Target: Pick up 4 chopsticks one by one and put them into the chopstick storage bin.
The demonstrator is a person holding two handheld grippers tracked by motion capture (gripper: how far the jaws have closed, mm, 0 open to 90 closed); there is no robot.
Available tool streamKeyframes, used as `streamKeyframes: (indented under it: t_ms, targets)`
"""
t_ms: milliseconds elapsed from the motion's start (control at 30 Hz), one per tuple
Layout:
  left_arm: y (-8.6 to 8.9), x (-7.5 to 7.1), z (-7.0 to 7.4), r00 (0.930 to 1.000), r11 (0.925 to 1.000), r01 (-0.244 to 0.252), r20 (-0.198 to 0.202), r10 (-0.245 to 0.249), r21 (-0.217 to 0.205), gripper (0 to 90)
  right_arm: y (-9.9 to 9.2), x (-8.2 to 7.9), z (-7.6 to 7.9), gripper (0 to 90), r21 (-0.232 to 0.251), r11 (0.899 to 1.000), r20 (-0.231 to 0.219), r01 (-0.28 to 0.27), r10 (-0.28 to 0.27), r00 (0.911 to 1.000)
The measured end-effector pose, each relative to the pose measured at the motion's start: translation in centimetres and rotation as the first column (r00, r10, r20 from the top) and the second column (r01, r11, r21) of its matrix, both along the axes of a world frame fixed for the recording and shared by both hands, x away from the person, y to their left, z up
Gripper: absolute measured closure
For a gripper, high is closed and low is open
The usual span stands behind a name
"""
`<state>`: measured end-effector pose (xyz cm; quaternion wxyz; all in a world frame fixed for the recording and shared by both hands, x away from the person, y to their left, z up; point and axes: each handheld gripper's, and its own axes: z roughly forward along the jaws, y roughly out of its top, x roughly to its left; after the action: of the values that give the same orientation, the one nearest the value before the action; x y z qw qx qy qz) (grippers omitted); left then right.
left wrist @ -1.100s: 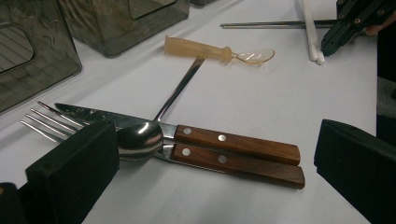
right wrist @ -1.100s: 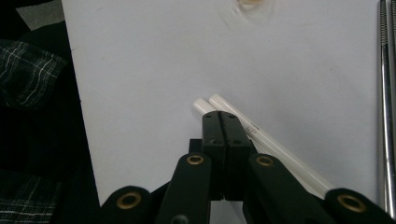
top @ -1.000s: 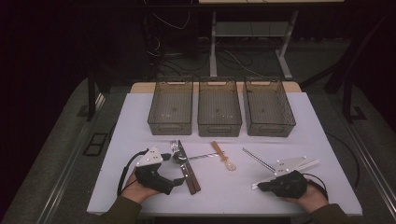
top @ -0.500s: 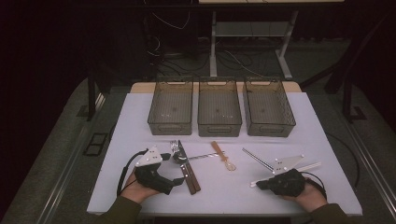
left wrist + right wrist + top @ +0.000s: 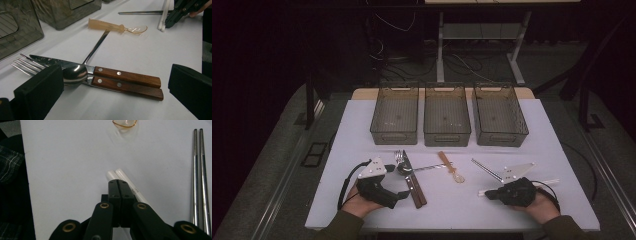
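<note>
A knife (image 5: 127, 76) and a fork (image 5: 25, 65) with wooden handles lie side by side, and a metal spoon (image 5: 75, 74) rests across them. My left gripper (image 5: 399, 194) stands open on the table, its pads (image 5: 40, 92) either side of the handles without touching them. A translucent plastic spoon (image 5: 449, 166) lies in the middle. Right of it lie metal chopsticks (image 5: 486, 170). My right gripper (image 5: 118, 187) is shut, jaws pressed together, with the ends of the white chopsticks (image 5: 125, 178) lying on the table just under and beside its tips.
Three dark see-through bins (image 5: 394, 116) (image 5: 447, 117) (image 5: 500, 116) stand in a row along the far side of the white table (image 5: 362, 130). A hand holds each gripper near the front edge. Table legs and cables lie beyond.
</note>
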<state>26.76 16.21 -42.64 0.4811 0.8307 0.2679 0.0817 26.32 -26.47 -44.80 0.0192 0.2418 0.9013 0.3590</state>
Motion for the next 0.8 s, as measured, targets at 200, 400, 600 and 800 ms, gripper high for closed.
streamKeyframes:
  t_ms: [200, 400, 600, 800]
  targets:
    - [0.1, 0.0, 0.1, 1.0, 1.0, 0.003, 0.0, -0.003, 0.005, 0.0, 0.1, 0.3, 0.0, 90.0, 0.005, 1.0, -0.004, 0.002, -0.002, 1.0]
    - [0.1, 0.0, 0.1, 1.0, 1.0, 0.003, 0.0, -0.003, 0.002, 0.0, 0.3, 0.6, 0.0, 90.0, 0.004, 1.0, -0.002, 0.004, -0.004, 1.0]
    - [0.1, 0.0, 0.1, 1.0, 1.0, 0.003, -0.001, -0.003, 0.002, 0.0, 0.4, 0.9, 0.0, 90.0, 0.003, 1.0, -0.002, 0.006, -0.006, 1.0]
    - [0.1, 0.0, 0.1, 1.0, 1.0, 0.003, 0.0, -0.003, 0.003, 0.0, 0.5, 1.2, -0.1, 90.0, 0.006, 1.0, 0.002, 0.003, -0.003, 1.0]
